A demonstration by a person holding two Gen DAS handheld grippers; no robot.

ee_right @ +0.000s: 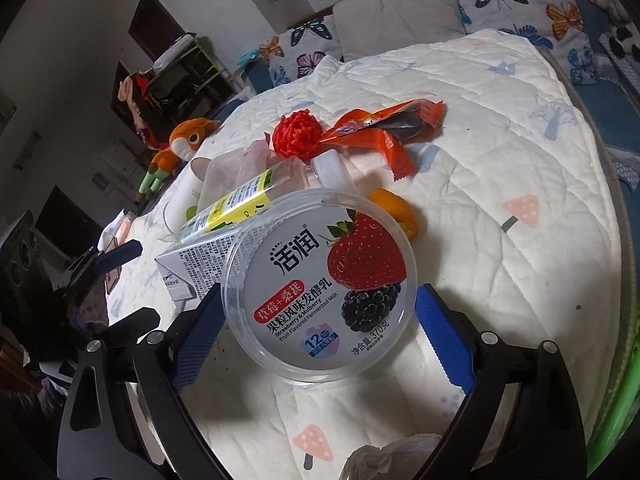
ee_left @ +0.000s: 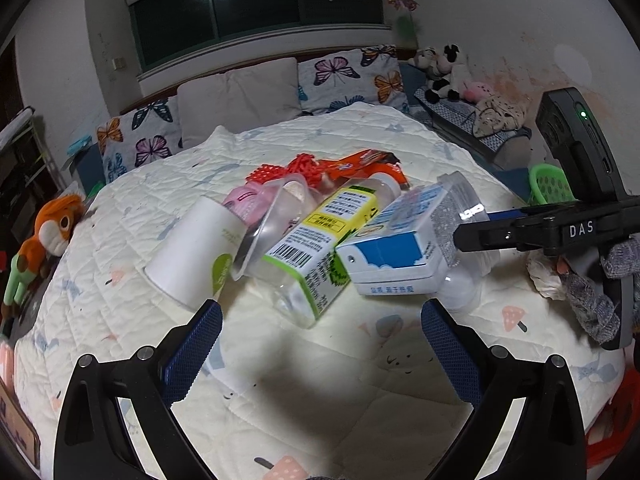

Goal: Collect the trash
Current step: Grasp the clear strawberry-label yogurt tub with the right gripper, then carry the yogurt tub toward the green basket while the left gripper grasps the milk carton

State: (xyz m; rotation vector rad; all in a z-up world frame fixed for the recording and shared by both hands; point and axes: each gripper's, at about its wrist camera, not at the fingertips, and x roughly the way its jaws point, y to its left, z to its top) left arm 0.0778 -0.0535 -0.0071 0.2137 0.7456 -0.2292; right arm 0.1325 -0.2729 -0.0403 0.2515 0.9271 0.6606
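A heap of trash lies on the quilt: a white paper cup (ee_left: pixel 192 252), a clear plastic cup (ee_left: pixel 272 224), a clear bottle with a yellow-green label (ee_left: pixel 320 248), a blue-white milk carton (ee_left: pixel 392 256), an orange wrapper (ee_left: pixel 360 162) and a red net ball (ee_right: pixel 296 134). My left gripper (ee_left: pixel 320 344) is open, empty, just short of the bottle. My right gripper (ee_right: pixel 318 312) has its jaws around a clear yogurt tub (ee_right: pixel 320 276) with a strawberry lid; its fingers (ee_left: pixel 480 236) reach in from the right in the left wrist view.
An orange peel (ee_right: pixel 396 210) lies behind the tub. A green basket (ee_left: pixel 548 184) stands at the bed's right side. Pillows (ee_left: pixel 240 100) and soft toys (ee_left: pixel 444 72) line the head; an orange plush (ee_left: pixel 52 228) sits at the left edge. Crumpled tissue (ee_right: pixel 384 460) lies near me.
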